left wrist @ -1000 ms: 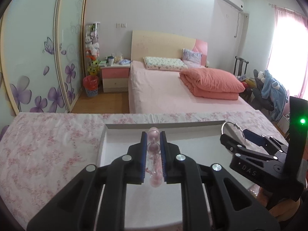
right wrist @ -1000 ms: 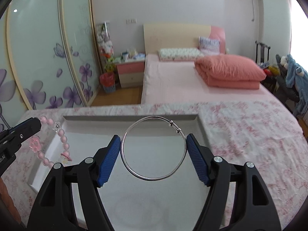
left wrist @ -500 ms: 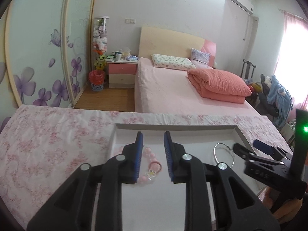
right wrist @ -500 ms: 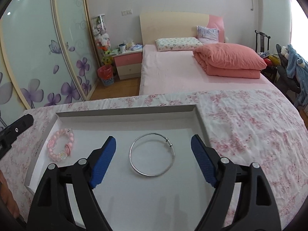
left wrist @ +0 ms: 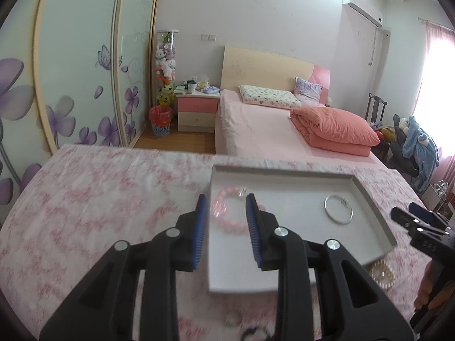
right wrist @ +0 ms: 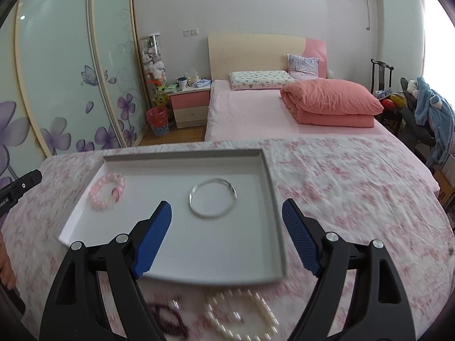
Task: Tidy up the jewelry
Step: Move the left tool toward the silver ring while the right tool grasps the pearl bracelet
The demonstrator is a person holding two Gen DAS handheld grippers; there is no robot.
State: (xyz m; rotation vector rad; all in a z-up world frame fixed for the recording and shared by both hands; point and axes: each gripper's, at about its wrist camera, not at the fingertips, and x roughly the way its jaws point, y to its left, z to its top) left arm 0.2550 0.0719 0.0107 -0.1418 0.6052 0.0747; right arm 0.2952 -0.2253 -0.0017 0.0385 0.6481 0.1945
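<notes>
A shallow white tray (right wrist: 270, 170) (left wrist: 372, 201) lies on the floral cloth. In it lie a pink bead bracelet (right wrist: 106, 190) (left wrist: 227, 216) at the left and a silver bangle (right wrist: 213, 201) (left wrist: 338, 213) in the middle. My left gripper (left wrist: 224, 207) is open and empty, raised over the tray's left edge. My right gripper (right wrist: 227, 213) is wide open and empty, raised above the tray's near side. A white pearl bracelet (right wrist: 241, 315) (left wrist: 382, 274) and a dark bracelet (right wrist: 167, 321) lie on the cloth in front of the tray.
The floral cloth (right wrist: 355, 193) covers the table around the tray. A bed with a pink quilt (right wrist: 332, 102) stands behind, with a nightstand (right wrist: 190, 105) and a flowered wardrobe (right wrist: 57, 71) at the left and a chair with clothes (right wrist: 426, 113) at the right.
Both grippers opened and let go: the pink bracelet and the silver bangle now lie in the tray. Both grippers have pulled back and up from the tray.
</notes>
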